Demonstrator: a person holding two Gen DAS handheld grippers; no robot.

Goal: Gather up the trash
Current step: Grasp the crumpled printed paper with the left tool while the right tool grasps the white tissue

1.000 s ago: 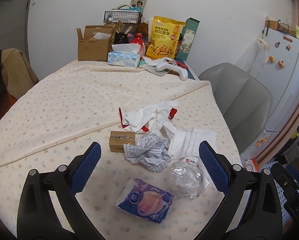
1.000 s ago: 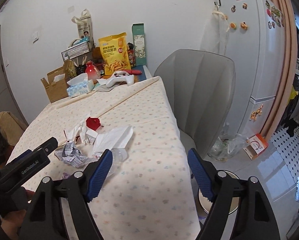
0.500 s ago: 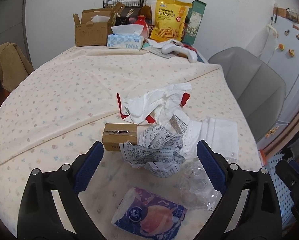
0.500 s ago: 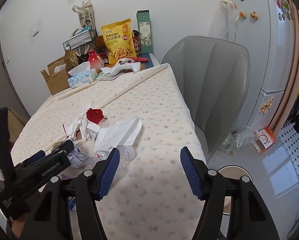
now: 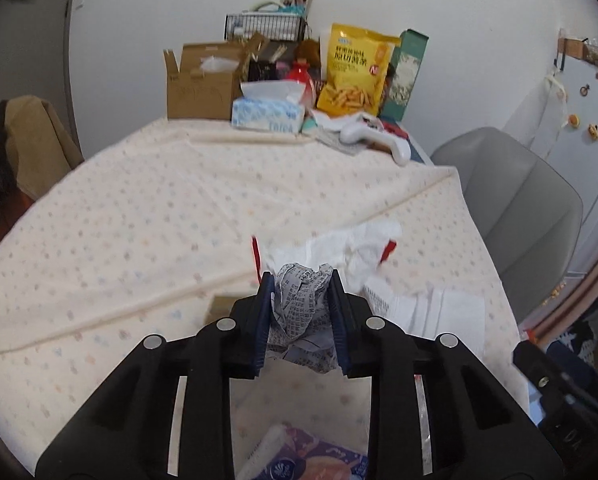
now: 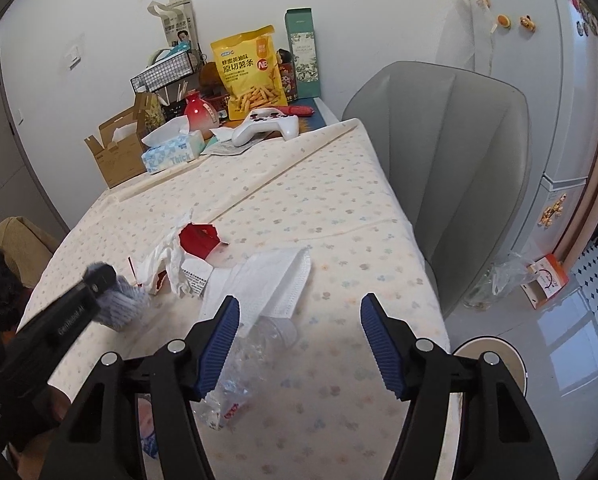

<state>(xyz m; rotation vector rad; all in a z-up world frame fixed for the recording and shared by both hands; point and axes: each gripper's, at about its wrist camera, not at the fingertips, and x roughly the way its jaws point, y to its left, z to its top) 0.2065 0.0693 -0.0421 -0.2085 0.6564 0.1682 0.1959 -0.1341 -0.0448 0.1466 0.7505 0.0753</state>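
Observation:
My left gripper [image 5: 301, 286] is shut on a crumpled printed paper ball [image 5: 301, 312] and holds it above the table. In the right wrist view the left gripper [image 6: 99, 280] and the paper ball [image 6: 125, 304] show at the left. Trash lies on the cloth: white and red wrapper scraps [image 5: 355, 248], a white face mask [image 6: 275, 280], a crushed clear plastic bottle [image 6: 255, 348], a purple snack packet [image 5: 311, 460], a small brown box [image 5: 219, 306] partly hidden behind the left fingers. My right gripper [image 6: 299, 324] is open and empty above the bottle.
At the table's far end stand a cardboard box [image 5: 201, 84], a tissue box [image 5: 267, 114], a yellow chips bag [image 5: 357, 76], a green carton [image 5: 405, 72] and a white game controller [image 5: 379, 138]. A grey chair [image 6: 451, 168] stands right of the table, a fridge [image 6: 571, 80] behind it.
My left gripper moved forward, closed on the crumpled paper ball and lifted it. My right gripper moved forward over the table toward the clear bottle and stays open.

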